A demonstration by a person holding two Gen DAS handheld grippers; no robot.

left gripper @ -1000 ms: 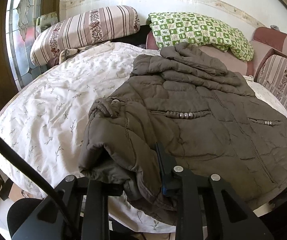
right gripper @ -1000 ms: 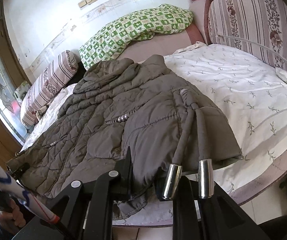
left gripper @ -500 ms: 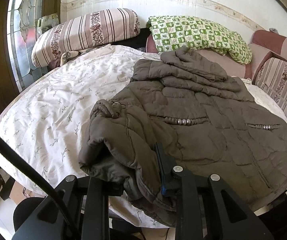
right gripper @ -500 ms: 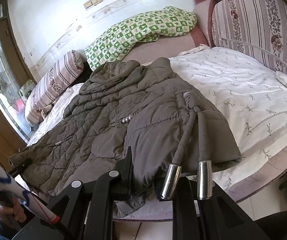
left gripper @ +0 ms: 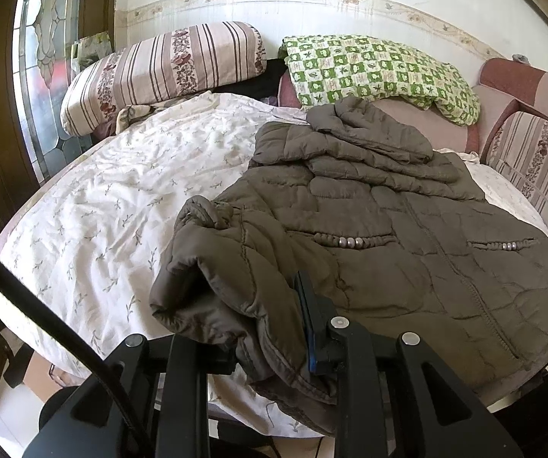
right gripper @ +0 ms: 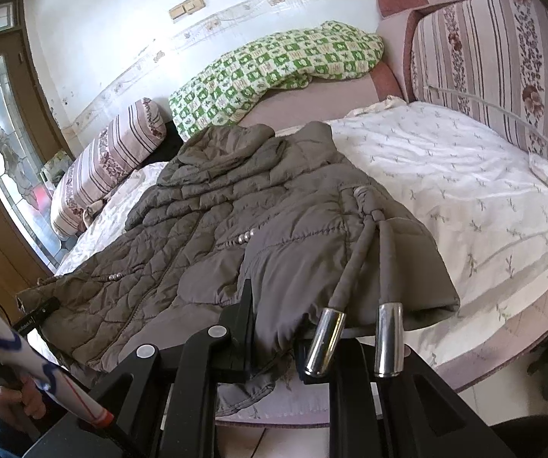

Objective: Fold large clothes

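Note:
A large olive-brown quilted jacket (left gripper: 388, 221) lies spread on the bed with its hood toward the pillows. My left gripper (left gripper: 270, 343) is shut on the jacket's near left hem, and a folded sleeve bunches just beyond the grip. In the right wrist view the same jacket (right gripper: 205, 236) stretches away to the left, and my right gripper (right gripper: 274, 328) is shut on its near right hem. Two drawstrings with metal tips (right gripper: 354, 336) hang over the right gripper's body.
The bed carries a white floral sheet (left gripper: 121, 198), a striped bolster (left gripper: 159, 68) and a green checked quilt (left gripper: 380, 72) at the head. A striped cushioned backrest (right gripper: 502, 61) borders the right side. A glass-panelled door (right gripper: 3, 160) stands left. A person's hand (right gripper: 26, 400) shows low left.
Both views have tilted up a little, showing more of the wall. The jacket stays gripped at both hems and has hardly shifted.

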